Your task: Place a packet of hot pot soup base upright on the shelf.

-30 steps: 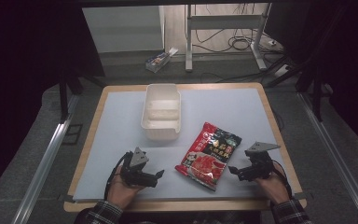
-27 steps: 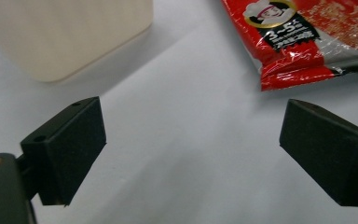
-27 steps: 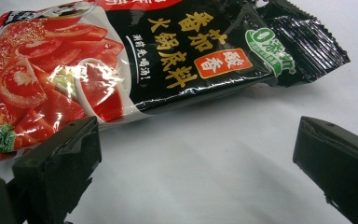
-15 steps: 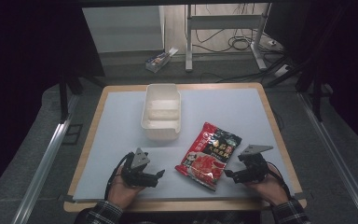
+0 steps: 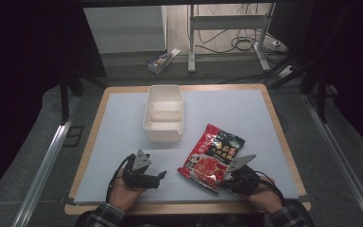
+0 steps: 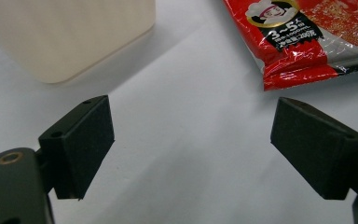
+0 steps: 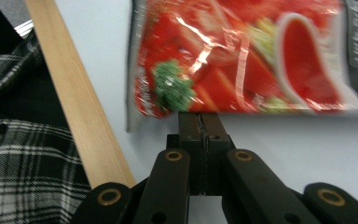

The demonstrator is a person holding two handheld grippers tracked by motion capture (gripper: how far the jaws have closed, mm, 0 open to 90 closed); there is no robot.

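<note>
From above, a pale blue mat covers a wood-edged table point(image 5: 101, 111), and a white rectangular container point(image 5: 164, 113) stands on it toward the far middle. A red food packet point(image 5: 211, 156) lies flat on the mat to the right of the container and nearer the person, tilted so its near corner points toward the front edge. The left gripper point(image 5: 160, 176) rests low on the mat at the near left, held by a hand in a plaid sleeve, well apart from the packet. The right gripper point(image 5: 223, 181) sits at the packet's near right edge, its tip touching the wrapper. Along the left gripper view, the two black pads point(image 6: 81, 142) stand wide apart with bare mat between them; the container's rounded corner point(image 6: 65, 37) shows at upper left and the packet's lower edge point(image 6: 307, 42) at upper right, both clear of the pads. Along the right gripper view, the jaws are pressed together at the packet's edge point(image 7: 242, 56), pinching its rim as far as can be seen; the packet appears lifted slightly at that edge, blurred. The table's wooden border point(image 7: 74, 107) runs diagonally at left, with the plaid sleeve point(image 7: 18, 163) beyond it.
</note>
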